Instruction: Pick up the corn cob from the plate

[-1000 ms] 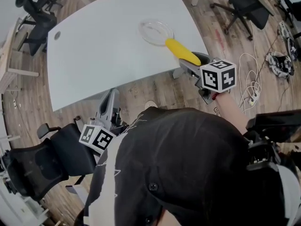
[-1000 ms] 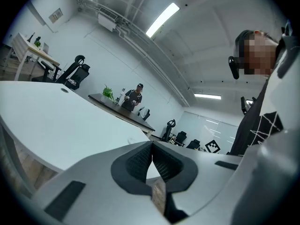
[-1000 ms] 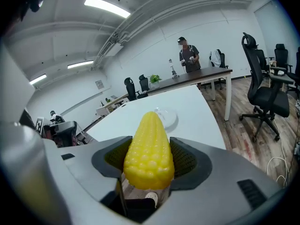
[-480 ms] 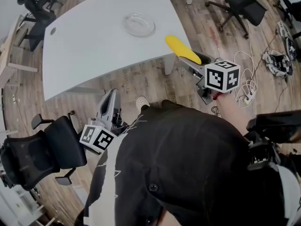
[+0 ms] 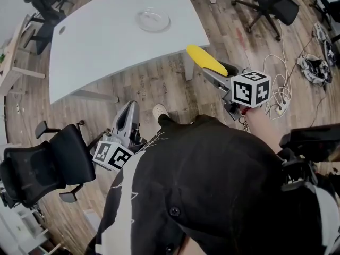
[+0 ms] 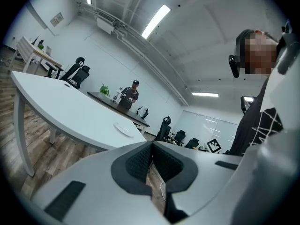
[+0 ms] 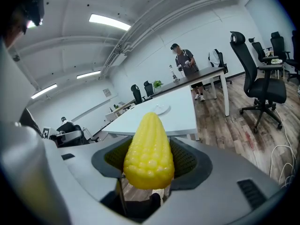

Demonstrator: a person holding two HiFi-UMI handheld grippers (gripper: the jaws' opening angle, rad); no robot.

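Note:
A yellow corn cob [image 5: 205, 60] [image 7: 148, 151] sits clamped in my right gripper [image 5: 208, 67] [image 7: 149, 163], held out over the wooden floor well off the table's near edge. The clear glass plate [image 5: 153, 20] [image 7: 162, 108] [image 6: 123, 129] lies empty far back on the white table [image 5: 106, 36]. Down by my left side, over the floor, my left gripper [image 5: 126, 116] [image 6: 151, 161] is shut with its pads pressed together and nothing between them.
A black office chair [image 5: 48, 166] stands at my lower left, another [image 5: 271, 4] at the upper right. White cables [image 5: 281, 97] lie on the floor at right. A person [image 7: 184, 60] stands at a dark desk beyond the table.
The table and plate have slid farther away in the head view as I stepped back. The corn stays in the right gripper, now off the table over the floor.

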